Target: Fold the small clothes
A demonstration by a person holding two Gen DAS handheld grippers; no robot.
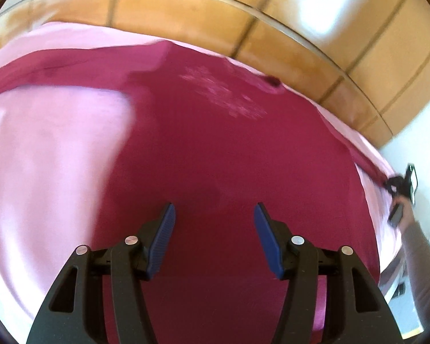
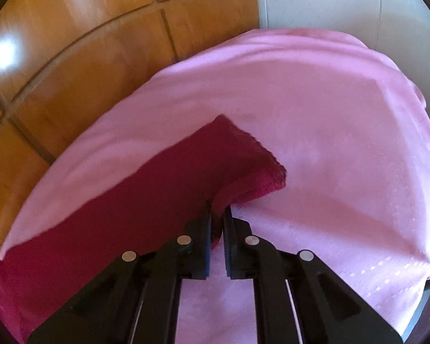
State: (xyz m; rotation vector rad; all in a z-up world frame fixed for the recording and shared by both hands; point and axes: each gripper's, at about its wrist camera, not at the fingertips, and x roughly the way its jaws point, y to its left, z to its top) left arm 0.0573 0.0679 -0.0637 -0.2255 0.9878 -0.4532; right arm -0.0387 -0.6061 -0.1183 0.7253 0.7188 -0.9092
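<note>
While your left gripper (image 1: 215,240) hangs wide open over the body of the magenta top (image 1: 229,157), nothing in it, your right gripper (image 2: 217,215) is pinched on the cuff end of one sleeve (image 2: 238,157). The top lies spread flat on the pink cloth (image 1: 48,149), its sleeves running out toward both sides, neck end toward the wood-panelled wall (image 1: 186,8).
</note>
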